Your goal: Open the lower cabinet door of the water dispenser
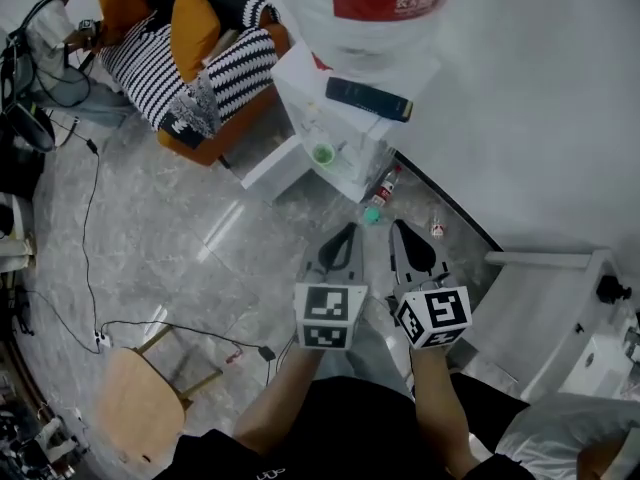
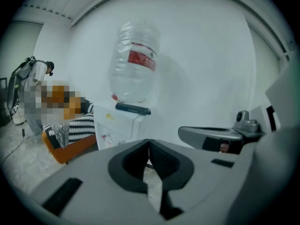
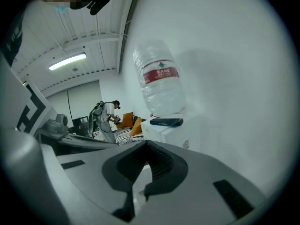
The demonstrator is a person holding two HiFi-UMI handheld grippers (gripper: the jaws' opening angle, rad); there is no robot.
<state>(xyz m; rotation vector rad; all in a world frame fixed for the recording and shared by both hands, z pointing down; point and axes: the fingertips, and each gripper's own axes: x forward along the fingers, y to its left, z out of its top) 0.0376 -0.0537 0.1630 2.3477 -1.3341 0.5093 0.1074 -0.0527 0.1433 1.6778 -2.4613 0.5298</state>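
The white water dispenser (image 1: 345, 93) stands against the wall with a large clear bottle (image 1: 360, 3) on top; it also shows in the left gripper view as the dispenser (image 2: 119, 123) and in the right gripper view as the dispenser (image 3: 161, 130). At its lower part a white door panel (image 1: 272, 165) juts out to the left, and a green cup (image 1: 322, 154) shows in the opening. My left gripper (image 1: 348, 230) and right gripper (image 1: 398, 226) are side by side in the air, well short of the dispenser, pointing at it. Both are shut with nothing between their jaws.
A striped sofa with orange cushions (image 1: 190, 58) stands left of the dispenser. Small bottles (image 1: 385, 186) lie on the floor near its base. A wooden chair (image 1: 140, 398) and a cable (image 1: 90, 228) are at lower left; a white frame (image 1: 560, 308) at right. A person (image 1: 55, 28) sits far left.
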